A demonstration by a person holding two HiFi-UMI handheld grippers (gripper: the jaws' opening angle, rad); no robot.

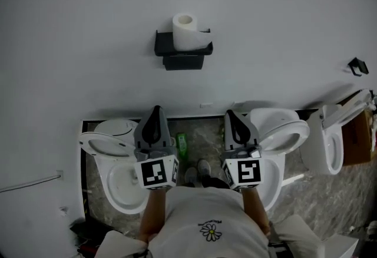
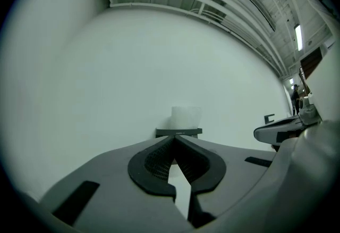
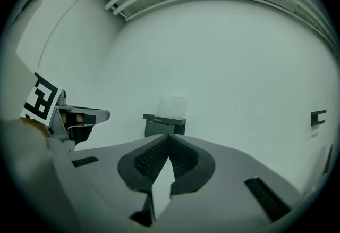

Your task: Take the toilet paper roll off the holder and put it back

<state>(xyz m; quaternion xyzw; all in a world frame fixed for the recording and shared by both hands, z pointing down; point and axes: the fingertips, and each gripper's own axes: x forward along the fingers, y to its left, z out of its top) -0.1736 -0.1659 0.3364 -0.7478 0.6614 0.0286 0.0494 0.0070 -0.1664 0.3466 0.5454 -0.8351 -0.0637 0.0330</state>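
Closest to me, at the bottom of the head view, both forearms reach forward with the marker cubes [image 1: 158, 172] riding on the tools. The left gripper [image 1: 156, 112] sits left of centre and the right gripper [image 1: 232, 118] right of centre, side by side and well apart from each other. In its own view the left gripper [image 2: 174, 139] has its jaws pressed together at the tips with nothing between them, and the right gripper [image 3: 169, 137] looks the same: closed and empty. Below them, across the lower middle of the head view, I see shoes [image 1: 197, 171], a green bottle [image 1: 182, 146] on the floor, and toilets [image 1: 118, 183] to either side. Beyond that rises the plain white wall [image 1: 70, 27]. In the upper middle of the frame the black holder [image 1: 182, 55] is fixed to it, and the toilet paper roll [image 1: 185, 32] sits on top, apparently standing on end with its core opening showing. Both gripper views show the roll [image 2: 186, 116] [image 3: 172, 106] on the holder [image 2: 178, 132] [image 3: 163, 123] straight ahead, well apart from the jaws. A small black hook [image 1: 357, 66] hangs at far right. As I judge it, nothing is in hand: either the lift-off has yet to begin or the roll is already back, and I cannot say which.
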